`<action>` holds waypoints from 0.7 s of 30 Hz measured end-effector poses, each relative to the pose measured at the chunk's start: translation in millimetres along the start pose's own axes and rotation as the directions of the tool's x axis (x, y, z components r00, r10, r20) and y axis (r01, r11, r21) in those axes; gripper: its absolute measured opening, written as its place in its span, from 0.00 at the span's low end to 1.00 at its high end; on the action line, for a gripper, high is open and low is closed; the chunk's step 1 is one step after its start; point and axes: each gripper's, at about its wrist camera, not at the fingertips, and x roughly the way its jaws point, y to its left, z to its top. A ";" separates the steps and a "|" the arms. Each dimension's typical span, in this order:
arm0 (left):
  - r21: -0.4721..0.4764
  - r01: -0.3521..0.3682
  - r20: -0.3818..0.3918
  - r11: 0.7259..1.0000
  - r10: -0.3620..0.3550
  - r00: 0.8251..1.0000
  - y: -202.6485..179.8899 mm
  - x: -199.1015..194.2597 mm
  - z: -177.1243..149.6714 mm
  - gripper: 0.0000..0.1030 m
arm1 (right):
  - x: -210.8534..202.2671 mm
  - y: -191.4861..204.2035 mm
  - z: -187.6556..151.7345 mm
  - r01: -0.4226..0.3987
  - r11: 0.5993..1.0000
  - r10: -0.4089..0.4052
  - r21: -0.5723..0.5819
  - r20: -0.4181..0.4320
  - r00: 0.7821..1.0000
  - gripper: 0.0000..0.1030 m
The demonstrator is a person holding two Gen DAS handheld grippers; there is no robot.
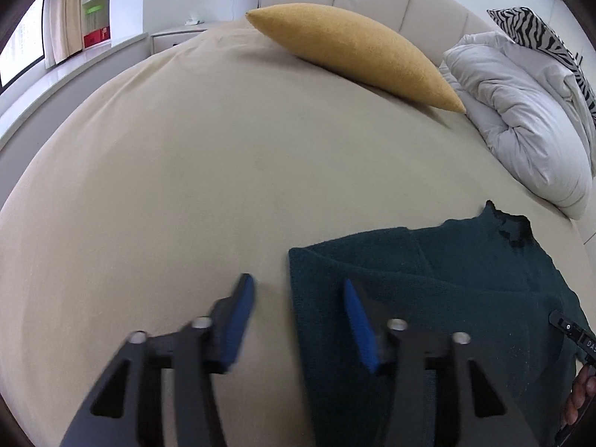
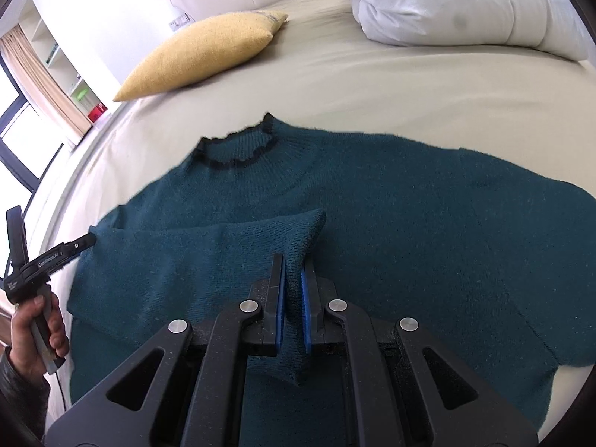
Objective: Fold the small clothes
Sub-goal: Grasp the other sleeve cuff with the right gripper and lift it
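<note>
right tongs (image 2: 293,290) clamped on sleeve (image 2: 238,246) | left tongs (image 1: 298,316) part-open, empty, straddling sweater (image 1: 447,298) left edge | sleeve lies crosswise over body | bed (image 1: 186,167)

Left gripper (image 1: 298,290): jaws standing apart, gripping nothing, pointing downward. Right gripper (image 2: 293,287): jaws pinching fabric, pointing downward.

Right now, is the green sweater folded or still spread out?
Partly folded. The green sweater lies flat on the bed, with one sleeve folded across its body, its cuff pinched in the right tongs.
</note>
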 end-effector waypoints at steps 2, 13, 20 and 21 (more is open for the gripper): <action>-0.017 0.028 0.000 0.999 -0.028 1.000 2.7 -0.4 -1.7 0.18 | 5.9 0.7 -1.4 0.019 1.000 -0.019 -0.007 -0.007 1.000 0.06; -0.012 -0.006 0.082 1.000 0.007 0.997 5.4 -2.6 -10.6 0.08 | -12.6 8.5 11.9 0.022 1.000 -0.022 0.002 0.101 0.995 0.06; -0.050 0.007 0.085 0.999 -0.003 0.996 13.4 -27.1 -12.0 0.20 | 14.0 -11.3 2.4 0.012 0.997 -0.013 0.077 0.007 1.000 0.06; -0.059 0.009 0.102 0.998 -0.002 0.995 13.9 -38.2 -15.5 0.29 | 8.2 -7.8 3.0 0.013 0.997 -0.015 0.071 0.017 1.000 0.06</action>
